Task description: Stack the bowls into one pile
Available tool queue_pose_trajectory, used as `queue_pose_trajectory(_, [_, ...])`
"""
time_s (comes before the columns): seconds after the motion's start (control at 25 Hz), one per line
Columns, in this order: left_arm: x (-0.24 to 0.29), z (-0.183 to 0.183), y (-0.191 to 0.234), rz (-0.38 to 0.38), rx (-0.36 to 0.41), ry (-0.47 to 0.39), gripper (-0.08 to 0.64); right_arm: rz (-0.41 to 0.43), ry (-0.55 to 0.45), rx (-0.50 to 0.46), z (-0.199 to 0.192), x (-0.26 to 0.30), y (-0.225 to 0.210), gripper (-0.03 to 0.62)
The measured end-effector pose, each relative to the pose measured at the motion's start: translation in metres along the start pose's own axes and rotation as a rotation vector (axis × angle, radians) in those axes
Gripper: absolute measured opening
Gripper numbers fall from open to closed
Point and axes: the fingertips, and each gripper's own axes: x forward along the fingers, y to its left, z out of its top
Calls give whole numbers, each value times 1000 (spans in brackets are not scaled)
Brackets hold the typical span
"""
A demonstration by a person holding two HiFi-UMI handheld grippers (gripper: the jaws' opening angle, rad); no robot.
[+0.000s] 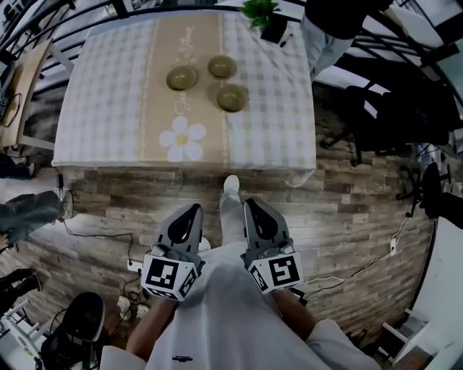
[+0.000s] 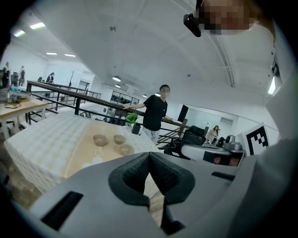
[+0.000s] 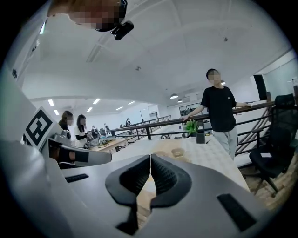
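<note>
Wood floor (image 1: 362, 202) down below, with a table (image 1: 108, 108) under a checked cloth a bit farther ahead. On the tan strip down the middle of the cloth, three green bowls: left bowl (image 1: 181, 77), back bowl (image 1: 222, 66) and near bowl (image 1: 231, 97). All standing right way up, close by each other but apart, none inside another. Looking empty, all three. At the far corner of the table, a dark pot (image 1: 275, 30) with a leafy green plant (image 1: 259, 10) in it. Next to that corner, a person (image 1: 329, 29) standing.

Close to the body and well back from the table, left tongs (image 1: 194, 209) and right tongs (image 1: 250, 205), side by side over the floor. Both clenched tight, pads pressed together, gripping nothing. Bowls well apart from both tongs, out ahead on the table, small past the closed tips.
</note>
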Motion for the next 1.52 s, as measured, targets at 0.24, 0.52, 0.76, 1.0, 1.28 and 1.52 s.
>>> queue_pose_trajectory(0.24, [102, 67, 17, 56, 49, 22, 18, 69, 43, 130, 36, 82, -83, 35])
queue_pose_trajectory(0.52, [168, 89, 44, 102, -24, 7, 18, 123, 75, 72, 57, 164, -122, 35])
queue_pose_trajectory(0.76, [196, 104, 58, 97, -50, 30, 18, 78, 109, 94, 65, 192, -142, 37])
queue_pose_trajectory(1.0, [248, 91, 95, 67, -65, 54, 18, 11, 188, 102, 32, 245, -177, 37])
queue_pose_trajectory(1.28, [275, 60, 119, 45, -90, 109, 18, -64, 199, 141, 4, 268, -196, 37])
queue_pose_trajectory(1.52, [302, 41, 129, 44, -130, 128, 18, -105, 239, 157, -25, 280, -213, 37])
